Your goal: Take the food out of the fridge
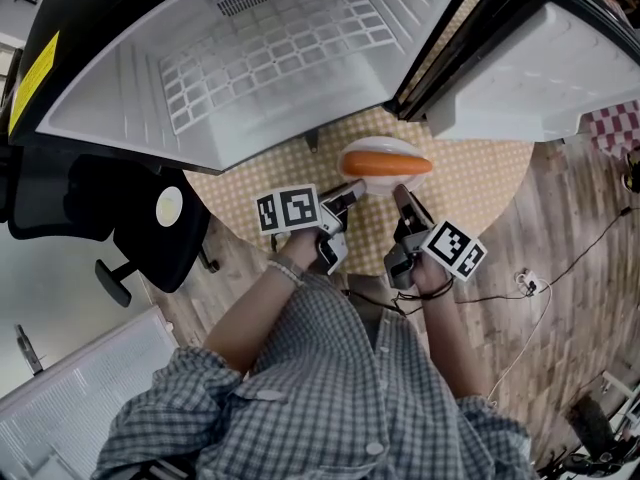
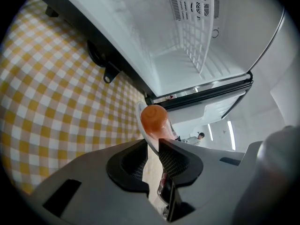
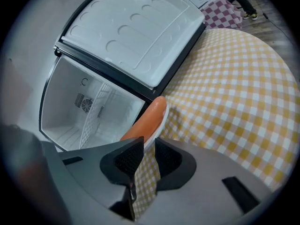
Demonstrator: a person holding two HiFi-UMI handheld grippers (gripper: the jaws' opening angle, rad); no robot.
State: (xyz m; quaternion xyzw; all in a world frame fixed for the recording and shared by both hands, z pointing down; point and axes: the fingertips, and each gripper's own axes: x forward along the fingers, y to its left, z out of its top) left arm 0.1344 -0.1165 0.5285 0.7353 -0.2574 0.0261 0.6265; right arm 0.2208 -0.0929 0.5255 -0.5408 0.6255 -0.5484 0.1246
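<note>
Holding plate [image 1: 362,152] with sausage [image 1: 388,164] above checked bench [image 1: 480,183], near open fridge [image 1: 250,58] lip at 12 o'clock. Left gripper [image 1: 352,189] clamps plate rim at 7 o'clock, right gripper [image 1: 400,194] at 5. Bench bare toward 3 o'clock. Only gripper views show rim between pads.

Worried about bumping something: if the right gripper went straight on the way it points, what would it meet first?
The plate, its rim between the right gripper's fingers; behind it, probably the open fridge, depth unclear.
</note>
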